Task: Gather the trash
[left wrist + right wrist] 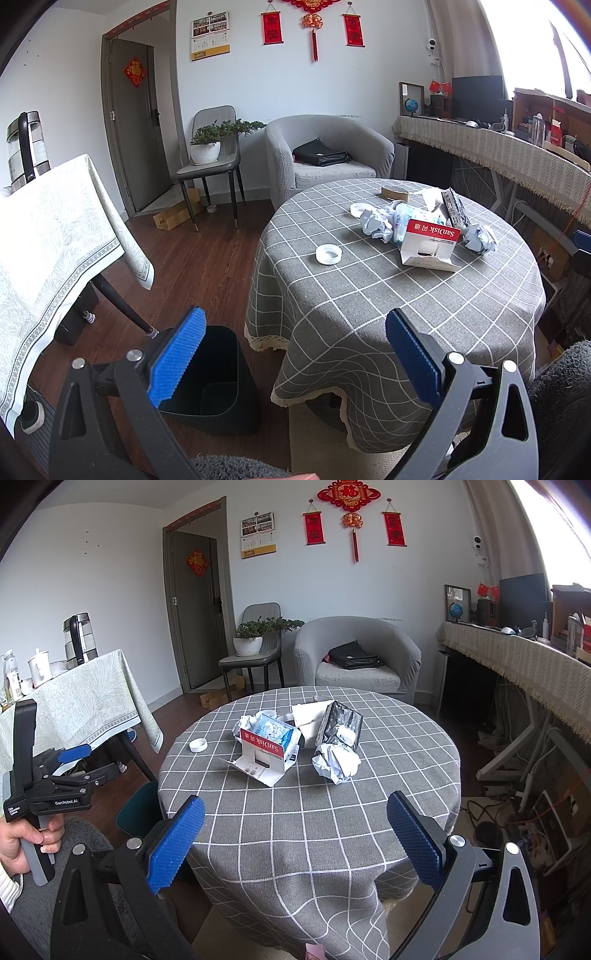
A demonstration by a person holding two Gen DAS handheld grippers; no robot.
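Trash (295,738) is sitting on the round table (332,812); we are holding both grippers (291,354) (295,834) wide open and empty.

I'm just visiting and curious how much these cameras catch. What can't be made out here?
- Bin: in the left wrist view a blue pad of the left tongs covers part of its opening; in the right wrist view the tablecloth hides most of it.
- Trash pile: the SanDisk box and black packet screen what lies behind.
- Calendar: print too small.
- Right tongs: handle cut off by the bottom edge.
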